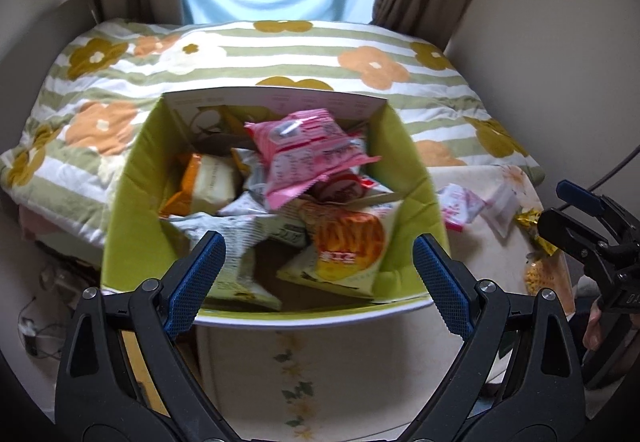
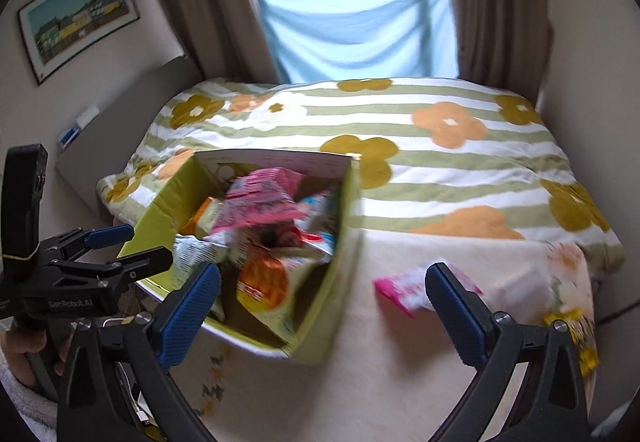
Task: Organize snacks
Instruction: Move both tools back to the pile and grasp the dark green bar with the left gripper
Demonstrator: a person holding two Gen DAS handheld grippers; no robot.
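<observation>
Tongs both spread, nothing pinched: left gripper [image 1: 316, 274] over near rim of green box [image 1: 132, 178], right gripper [image 2: 324, 314] beside it, both angled down. Pink packet [image 2: 404, 290] lies loose on cream cloth [image 2: 360, 382] right of box: likely light, crinkly, slippery; best pinched by sealed edge.

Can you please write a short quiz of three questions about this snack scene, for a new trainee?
1. True or false: the green box is empty.
2. Which packet lies on top of the pile in the box? A) pink packet B) black packet C) blue packet
3. Fill in: the left gripper is ____, with nothing between its pads.

Key:
1. False; it holds many snack packets.
2. A, the pink packet.
3. Open. The right gripper is open too, and more snacks, such as the pink-and-white packet, lie outside the box.
</observation>
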